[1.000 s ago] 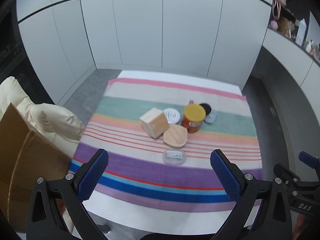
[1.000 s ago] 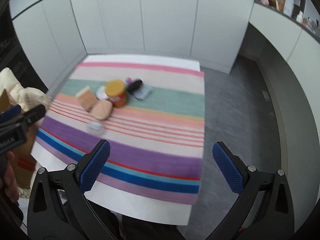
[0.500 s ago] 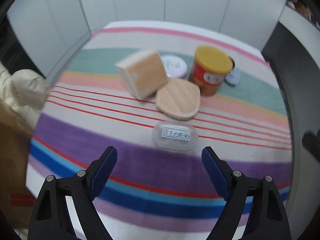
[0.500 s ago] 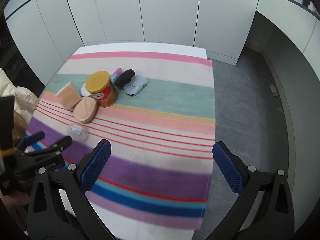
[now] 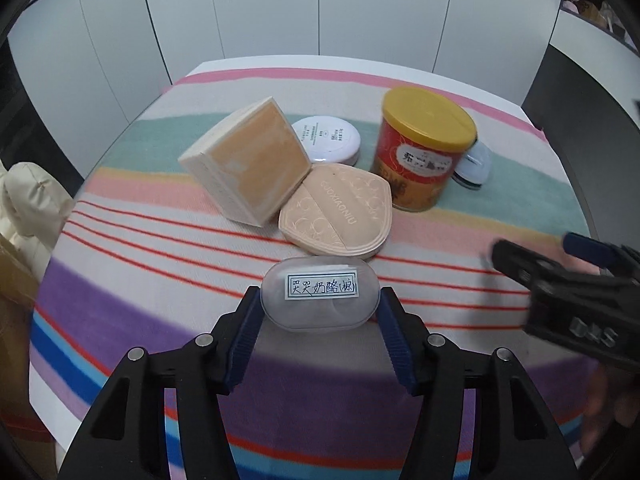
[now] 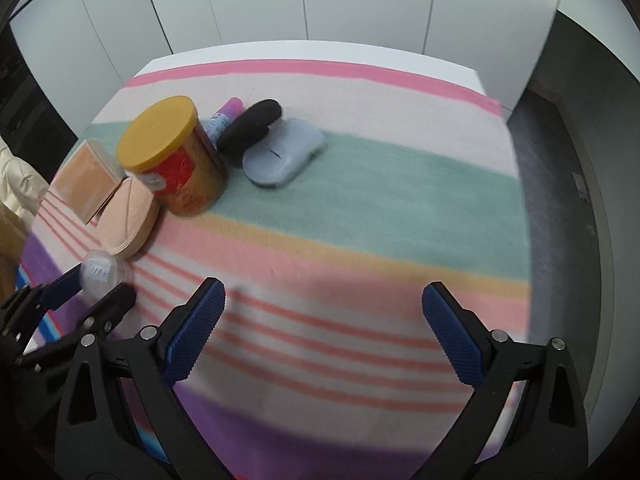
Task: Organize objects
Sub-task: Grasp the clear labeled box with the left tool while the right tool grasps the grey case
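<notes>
left tool [image 5: 320, 312]: jaws have just been closing around the clear oval case [image 5: 319, 297] with a handwritten label; both blue pads sit at its ends, look to be touching it, case lies flat on the purple/white stripes of the striped cloth [image 5: 160, 280] near the front of the worktop

right tool [image 6: 322, 334]: jaws wide apart, nothing between them, hovering over bare cloth at the red pinstripes; frame is motion-blurred. its tip also shows at the right edge of the left wrist view

just behind the clear case: beige embossed compact [image 5: 337, 210], flat, near but apart from the case. tan square box [image 5: 248, 164] tilted, leaning on the compact's left edge

behind those: white round tin [image 5: 326, 138] partly hidden by the box; red can with yellow lid [image 5: 424, 152] upright, just right of the compact, whether touching can't tell

right of/behind the can: grey flat case [image 6: 284, 152] on the green stripe, black oval case [image 6: 250, 124] resting on its far-left corner, purple-capped tube [image 6: 226, 114] lying behind the can beside the black case

left edge: cream padded jacket [image 5: 28, 200] and brown cardboard [image 5: 12, 320] off the worktop

far side: white cabinet panels [image 5: 320, 8], dark floor [image 6: 568, 200] to the right
</notes>
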`<state>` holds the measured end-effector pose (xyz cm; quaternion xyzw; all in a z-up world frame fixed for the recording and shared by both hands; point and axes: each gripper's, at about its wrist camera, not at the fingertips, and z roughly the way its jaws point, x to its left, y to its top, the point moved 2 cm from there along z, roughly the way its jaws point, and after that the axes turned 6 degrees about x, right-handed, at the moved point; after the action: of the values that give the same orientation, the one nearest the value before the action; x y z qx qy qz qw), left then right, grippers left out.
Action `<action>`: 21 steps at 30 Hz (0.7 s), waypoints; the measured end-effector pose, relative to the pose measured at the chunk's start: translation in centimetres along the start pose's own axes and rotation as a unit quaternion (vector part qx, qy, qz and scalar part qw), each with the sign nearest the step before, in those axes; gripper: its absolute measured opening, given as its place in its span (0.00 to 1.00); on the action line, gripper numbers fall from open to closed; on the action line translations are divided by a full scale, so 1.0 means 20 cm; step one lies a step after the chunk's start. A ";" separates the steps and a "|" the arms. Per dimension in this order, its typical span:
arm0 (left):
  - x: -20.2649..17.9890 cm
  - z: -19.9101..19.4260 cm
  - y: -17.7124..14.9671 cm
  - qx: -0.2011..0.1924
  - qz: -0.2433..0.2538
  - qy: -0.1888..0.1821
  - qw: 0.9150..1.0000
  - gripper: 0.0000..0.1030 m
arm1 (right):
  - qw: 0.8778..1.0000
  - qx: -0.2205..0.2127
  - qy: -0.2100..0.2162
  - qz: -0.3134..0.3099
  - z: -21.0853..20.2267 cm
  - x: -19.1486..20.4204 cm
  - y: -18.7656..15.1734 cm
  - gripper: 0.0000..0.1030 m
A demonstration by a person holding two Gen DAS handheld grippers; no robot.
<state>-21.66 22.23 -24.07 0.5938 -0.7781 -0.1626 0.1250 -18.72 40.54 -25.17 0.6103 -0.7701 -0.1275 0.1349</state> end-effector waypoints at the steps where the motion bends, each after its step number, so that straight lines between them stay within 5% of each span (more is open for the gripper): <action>1: 0.01 0.00 0.01 -0.001 -0.001 0.000 1.000 0.57 | 1.000 -0.003 0.000 -0.002 0.02 0.01 0.02 0.98; 11: 0.04 0.06 0.12 -0.013 -0.014 0.004 1.000 0.57 | 0.998 -0.047 -0.015 -0.036 0.17 0.08 0.30 0.88; 16: 0.05 0.07 0.14 -0.006 -0.017 0.000 1.000 0.57 | 0.997 -0.059 -0.013 -0.044 0.15 0.11 0.33 0.54; 21: 0.06 0.06 0.15 0.004 -0.023 -0.006 1.000 0.57 | 0.997 -0.063 -0.018 -0.043 0.13 0.13 0.28 0.39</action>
<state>-25.09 21.83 -24.05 0.6109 -0.7656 -0.1658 0.1147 -25.22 39.32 -25.37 0.6308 -0.7358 -0.1929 0.1534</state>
